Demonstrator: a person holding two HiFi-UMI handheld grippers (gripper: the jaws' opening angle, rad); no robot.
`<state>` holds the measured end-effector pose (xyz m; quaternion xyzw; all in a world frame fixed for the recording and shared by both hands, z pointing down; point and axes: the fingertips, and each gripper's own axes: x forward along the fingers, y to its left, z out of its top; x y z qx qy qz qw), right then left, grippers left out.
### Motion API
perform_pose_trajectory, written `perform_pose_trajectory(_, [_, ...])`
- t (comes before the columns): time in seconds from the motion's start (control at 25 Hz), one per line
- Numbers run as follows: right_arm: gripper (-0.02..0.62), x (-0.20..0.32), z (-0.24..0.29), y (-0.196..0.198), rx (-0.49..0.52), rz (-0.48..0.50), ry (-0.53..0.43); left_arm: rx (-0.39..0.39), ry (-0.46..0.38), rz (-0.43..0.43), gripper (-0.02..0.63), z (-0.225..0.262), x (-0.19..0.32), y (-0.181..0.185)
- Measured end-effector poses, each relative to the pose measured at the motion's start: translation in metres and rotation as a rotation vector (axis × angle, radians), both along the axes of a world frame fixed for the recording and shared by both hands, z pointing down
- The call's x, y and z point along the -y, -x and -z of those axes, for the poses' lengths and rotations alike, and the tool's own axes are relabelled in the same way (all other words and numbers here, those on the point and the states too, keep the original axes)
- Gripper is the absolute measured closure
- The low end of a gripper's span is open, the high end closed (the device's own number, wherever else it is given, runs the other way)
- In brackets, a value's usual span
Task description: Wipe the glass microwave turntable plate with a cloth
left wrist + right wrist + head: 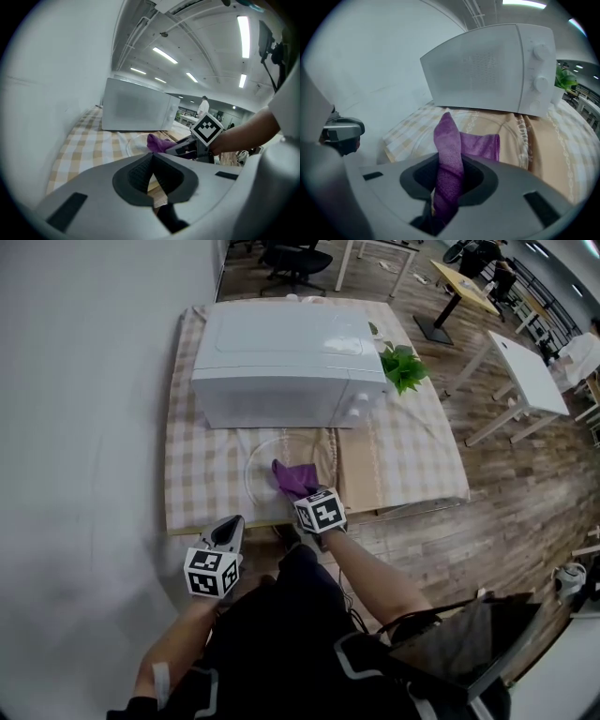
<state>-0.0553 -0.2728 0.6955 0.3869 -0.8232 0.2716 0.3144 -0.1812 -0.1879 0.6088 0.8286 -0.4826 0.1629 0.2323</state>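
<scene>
My left gripper [228,529], jaws closed on nothing, hangs at the near table edge, left of the work. My right gripper [309,501] pinches the purple cloth [294,477] over the right part of the glass turntable plate [253,474], which lies just in front of the white microwave [286,362]. I judge I should press the cloth flat and sweep in light circles, so the plate does not slide

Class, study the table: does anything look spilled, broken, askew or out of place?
Nothing spilled or broken. The glass plate lies on the tablecloth in front of the microwave, not inside it, which suits wiping. The right gripper is shut on the purple cloth over it.
</scene>
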Motion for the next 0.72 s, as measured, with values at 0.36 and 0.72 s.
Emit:
perform_pose_trajectory(0.36, [0.497,0.000,-0.001,-0.049,-0.043,-0.091,-0.009,0.000,-0.001,-0.040,0.598,0.000,0.003,-0.018])
perform_pose_trajectory(0.72, [0.497,-0.001,0.000,-0.081,-0.057,-0.171,-0.013,-0.058,0.028,-0.013,0.598,0.003,0.004,-0.023])
